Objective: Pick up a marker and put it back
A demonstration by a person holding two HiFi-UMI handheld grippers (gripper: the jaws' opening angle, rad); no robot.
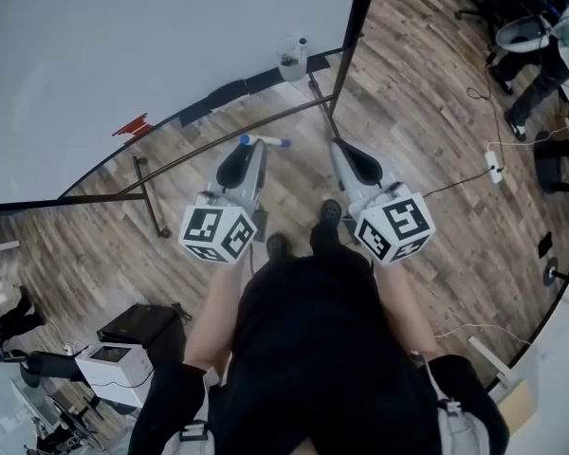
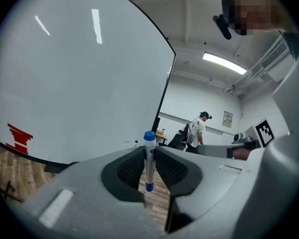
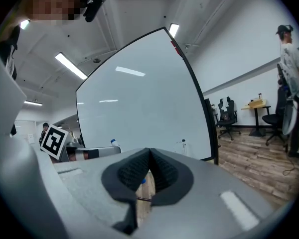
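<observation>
Clamping a slim marker (image 2: 149,164) (blue-capped) are the ribbed left claw (image 2: 149,149) pads (image 2: 131,169).

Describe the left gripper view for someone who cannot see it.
The left gripper clamps a white, blue-capped marker upright between its dark jaws. Behind it is a large whiteboard; a person stands far off.

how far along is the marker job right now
Done: the pick-up. The left gripper is shut on the blue-capped marker, lifted in front of the whiteboard. In hand: holding it; the right gripper is shut and empty. Left: putting the marker back, not yet done.
</observation>
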